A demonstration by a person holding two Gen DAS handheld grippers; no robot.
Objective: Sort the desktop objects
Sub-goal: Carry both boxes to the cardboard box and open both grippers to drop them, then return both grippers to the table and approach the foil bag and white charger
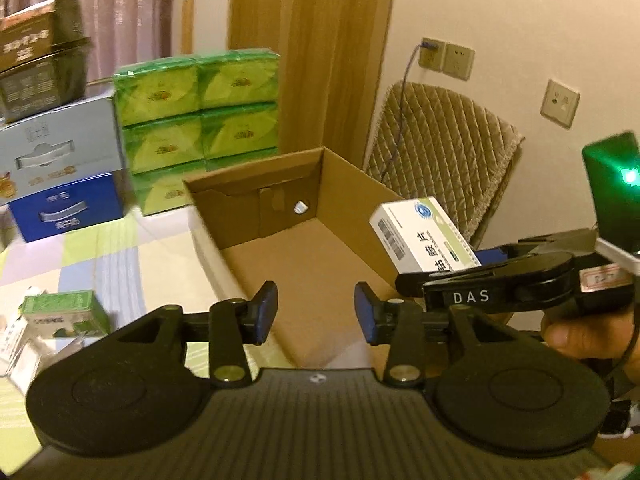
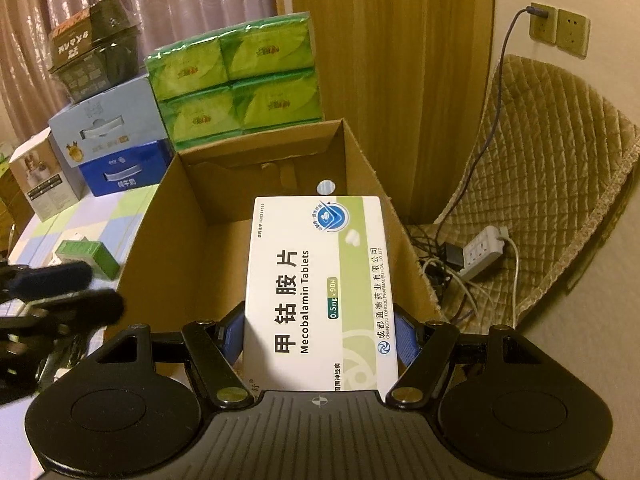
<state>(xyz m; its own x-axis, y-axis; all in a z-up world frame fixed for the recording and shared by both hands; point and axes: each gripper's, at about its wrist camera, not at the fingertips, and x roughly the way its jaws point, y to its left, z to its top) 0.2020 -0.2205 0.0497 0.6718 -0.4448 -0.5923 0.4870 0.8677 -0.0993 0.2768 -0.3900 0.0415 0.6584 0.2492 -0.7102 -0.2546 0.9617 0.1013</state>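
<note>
The right gripper point(image 2: 320, 332) clamps a white-and-green medicine box point(image 2: 320, 292) labelled "Mecobalamin Tablets" between its blue pads point(image 2: 408, 338), holding it flat over the near right part of an open cardboard box point(image 2: 160, 232). In the left wrist view the same medicine box point(image 1: 424, 236) hangs at the carton's right wall point(image 1: 360, 200), its barcode end pointing inward, with a person's hand point(image 1: 580, 332) on the grip below it. The left gripper point(image 1: 316, 312) stands wide apart and holds nothing, its blue pads point(image 1: 366, 312) poised above the carton's near edge; the bare cardboard floor point(image 1: 288, 264) shows between them. The carton sits on a bench point(image 1: 100, 252) covered with a pastel checked cloth. To the carton's left on that cloth lies a small green box point(image 1: 64, 312), beside other small white packs at the picture's edge that are too blurred to read. Behind the carton rises a wrapped stack of green tissue packs point(image 2: 236, 80), touching or nearly touching its back wall. Left of the tissues, a pale blue carton point(image 2: 104, 124) rests on a dark blue carton point(image 2: 124, 172), with a dark box point(image 2: 92, 40) on top. A white appliance box point(image 2: 40, 176) stands further left. Right of the bench, a chair with a quilted tan cover point(image 2: 552, 160) holds a white power strip point(image 2: 484, 248) and tangled cables, and a purple cable runs up to a wall socket point(image 2: 542, 22).
</note>
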